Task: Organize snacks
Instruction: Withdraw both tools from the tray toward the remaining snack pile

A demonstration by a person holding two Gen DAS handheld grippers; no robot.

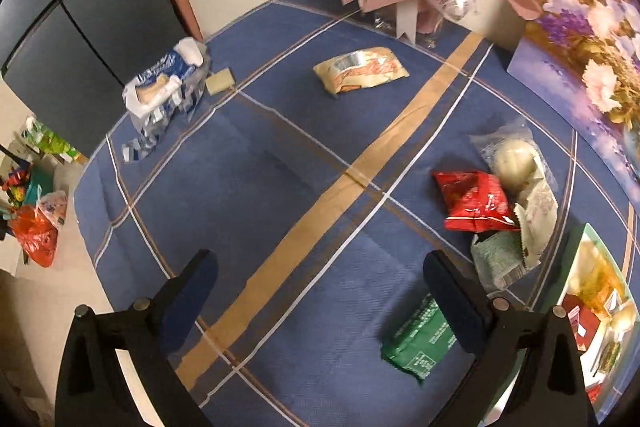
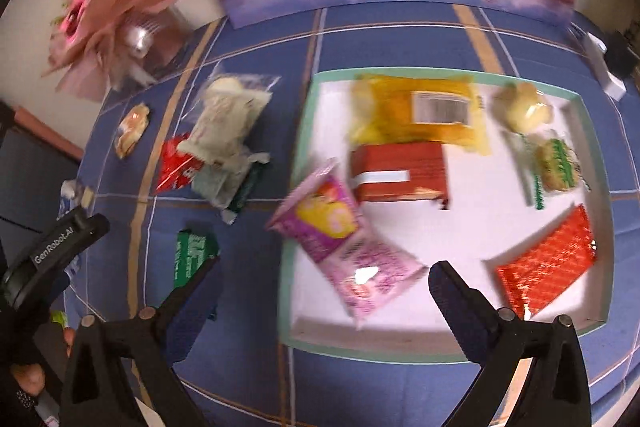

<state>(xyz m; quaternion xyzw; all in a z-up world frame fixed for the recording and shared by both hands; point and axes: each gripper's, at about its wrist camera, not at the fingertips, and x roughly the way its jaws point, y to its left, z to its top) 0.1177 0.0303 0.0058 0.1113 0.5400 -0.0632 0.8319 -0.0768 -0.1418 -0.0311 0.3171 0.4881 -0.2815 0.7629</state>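
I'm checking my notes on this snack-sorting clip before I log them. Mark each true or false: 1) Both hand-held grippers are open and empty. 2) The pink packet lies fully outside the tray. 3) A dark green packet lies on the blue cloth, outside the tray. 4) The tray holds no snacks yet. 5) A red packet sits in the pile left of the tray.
1) True: the left hand-held gripper and the right hand-held gripper both stand open with nothing between the fingers.
2) False: the pink packet lies across the tray's left rim, mostly inside.
3) True: the dark green packet.
4) False: it holds several, among them a red box and a yellow packet.
5) True: the red packet.
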